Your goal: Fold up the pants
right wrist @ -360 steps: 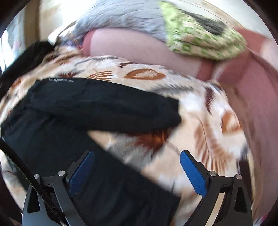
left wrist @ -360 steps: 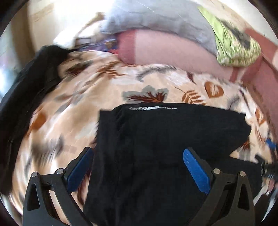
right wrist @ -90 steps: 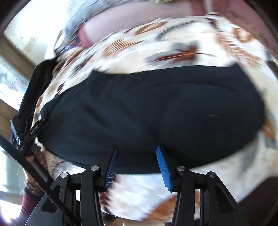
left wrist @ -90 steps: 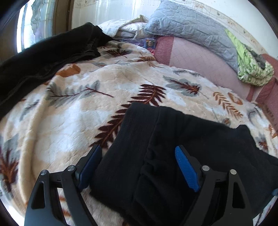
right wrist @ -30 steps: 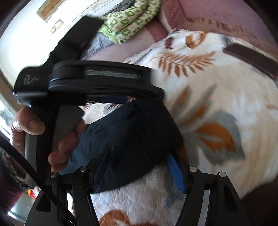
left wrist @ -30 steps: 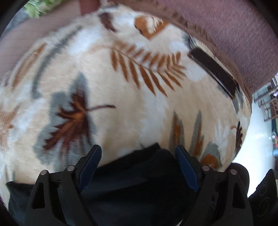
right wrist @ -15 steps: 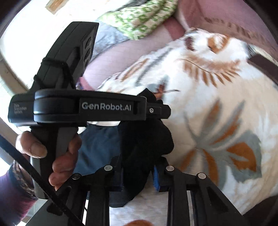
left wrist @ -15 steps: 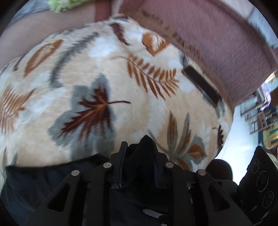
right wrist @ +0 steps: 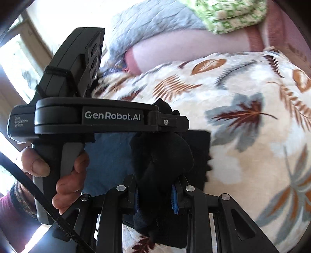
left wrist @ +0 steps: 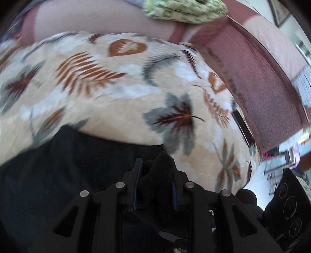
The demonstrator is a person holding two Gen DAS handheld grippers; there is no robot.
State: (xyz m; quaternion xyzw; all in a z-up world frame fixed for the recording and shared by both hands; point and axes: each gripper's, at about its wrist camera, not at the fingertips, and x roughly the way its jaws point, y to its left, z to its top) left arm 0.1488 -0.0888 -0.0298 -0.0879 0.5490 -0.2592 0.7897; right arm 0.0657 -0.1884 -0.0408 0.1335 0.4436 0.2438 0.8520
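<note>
The black pants (left wrist: 64, 167) lie on a leaf-patterned blanket (left wrist: 120, 97) on a bed. My left gripper (left wrist: 154, 184) is shut on a bunched end of the pants and lifts it a little off the blanket. My right gripper (right wrist: 155, 192) is shut on another thick fold of the pants (right wrist: 161, 155). In the right wrist view the left gripper's body (right wrist: 97, 120) sits just ahead, held by a hand (right wrist: 64, 175). Both grippers hold the same end, close together.
A pink bolster (left wrist: 93, 19) and a green patterned cloth (left wrist: 184, 9) lie at the back. A grey pillow (right wrist: 151, 23) lies behind. A maroon bed edge (left wrist: 268, 81) runs along the right, with the floor beyond.
Both grippers went from open around the pants' end to shut on it. They have since lifted it and swung toward the head of the bed.
</note>
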